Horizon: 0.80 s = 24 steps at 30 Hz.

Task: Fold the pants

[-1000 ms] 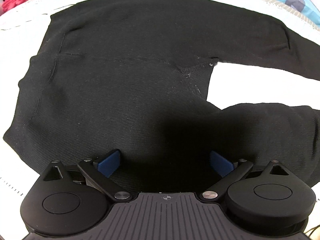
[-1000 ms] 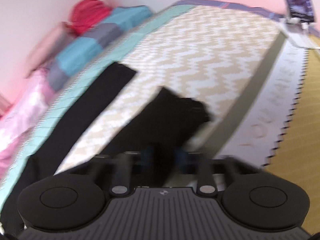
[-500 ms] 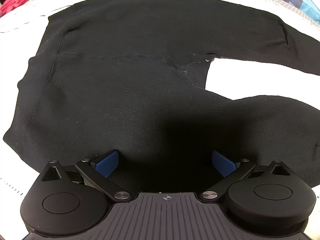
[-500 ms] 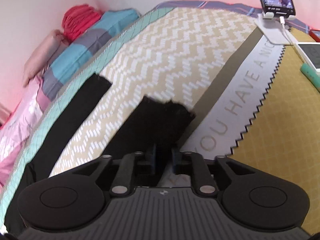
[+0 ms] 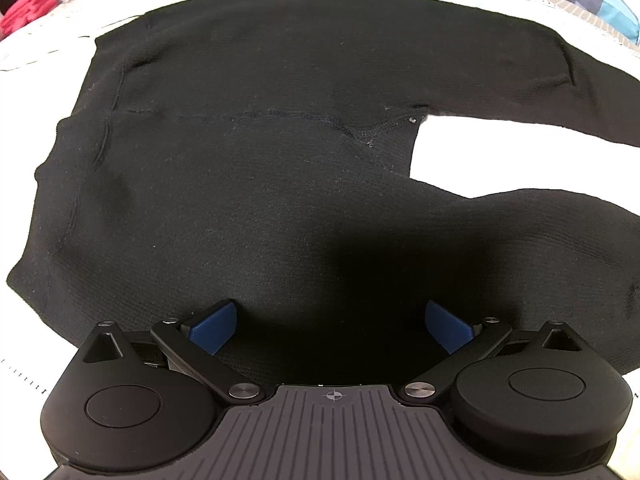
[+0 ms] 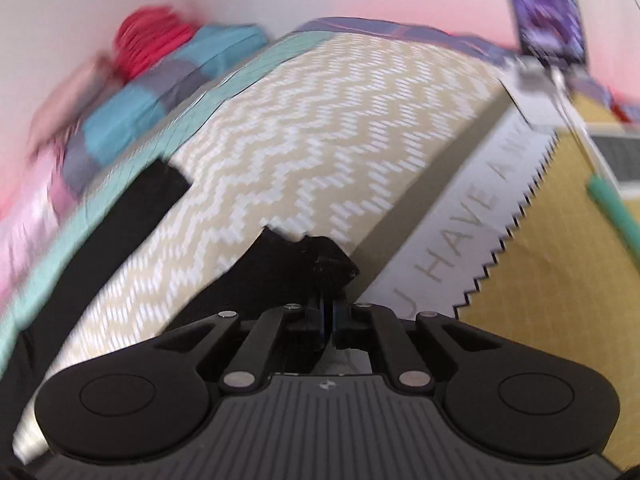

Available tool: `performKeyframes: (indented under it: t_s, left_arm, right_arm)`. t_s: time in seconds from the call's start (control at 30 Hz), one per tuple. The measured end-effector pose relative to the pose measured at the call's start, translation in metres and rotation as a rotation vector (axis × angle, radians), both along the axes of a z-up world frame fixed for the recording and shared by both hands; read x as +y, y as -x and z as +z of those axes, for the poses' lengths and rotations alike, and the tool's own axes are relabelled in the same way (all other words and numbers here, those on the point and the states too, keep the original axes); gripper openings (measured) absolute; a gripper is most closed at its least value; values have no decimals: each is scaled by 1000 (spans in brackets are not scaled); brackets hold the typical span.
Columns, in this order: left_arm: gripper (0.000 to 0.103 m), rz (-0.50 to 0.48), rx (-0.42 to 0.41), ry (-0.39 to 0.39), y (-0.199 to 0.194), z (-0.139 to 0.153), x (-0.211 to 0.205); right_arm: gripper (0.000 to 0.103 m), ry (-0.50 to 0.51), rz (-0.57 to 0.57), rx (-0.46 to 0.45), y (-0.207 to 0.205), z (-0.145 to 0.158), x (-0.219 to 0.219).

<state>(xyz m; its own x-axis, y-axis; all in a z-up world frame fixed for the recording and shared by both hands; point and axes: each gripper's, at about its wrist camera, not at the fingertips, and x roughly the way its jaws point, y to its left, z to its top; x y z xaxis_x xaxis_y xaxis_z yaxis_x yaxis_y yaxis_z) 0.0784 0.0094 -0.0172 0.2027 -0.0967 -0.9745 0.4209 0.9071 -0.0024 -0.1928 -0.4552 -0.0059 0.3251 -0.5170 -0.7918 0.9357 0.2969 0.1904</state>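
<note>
- Nearest the left wrist camera, the left gripper hangs with its blue pads spread wide apart, nothing between them, over the near edge of the black pants.
- Beyond it, the pants lie flat on the bed, waist to the left, crotch seam near the middle, both legs running off to the right with a pale wedge of bed cover between them.
- Close to the right wrist camera, the right gripper has its fingers drawn together, pinching the hem end of the nearer pant leg, which bunches just ahead of the tips.
- Farther left, the other pant leg lies straight along the teal edge of the zigzag-patterned cover.
- Farthest back, a red bundle sits on blue and grey bedding against the wall; this view is blurred.
</note>
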Motion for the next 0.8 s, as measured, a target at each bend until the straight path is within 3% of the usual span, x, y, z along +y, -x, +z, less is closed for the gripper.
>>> performKeyframes:
  t_s: [0.03,0.1,0.17,0.2,0.37,0.47,0.63,0.7,0.8]
  left_arm:
    - [103,0,1,0,0,0,0]
    - [103,0,3,0,-1,0,1]
    - [103,-2,1,5,-1,1,1]
    - [103,-4,2,9,-1,1,3]
    - [103,-9,-7,26,1,1,7]
    - [103,-8,-20,33,3,1,8]
    - [103,5,-16,56,3,7,14]
    - [103,27,-13,90,0,15,21]
    - [103,67,-38,131,-5,27,38]
  right_arm:
    - [10,-3,-9,4,-2,2,0]
    - [27,33,-76,28,-2,11,2]
    - [72,105,-134,92,-3,23,10]
    - [75,146,-141,118,-6,28,17]
    - [74,270,119,170,-31,44,76]
    - [74,276,342,146,-60,44,121]
    - [74,229,806,149,-126,30,206]
    - [74,185,913,144,-149,21,230]
    - [65,124,1010,132,-177,10,254]
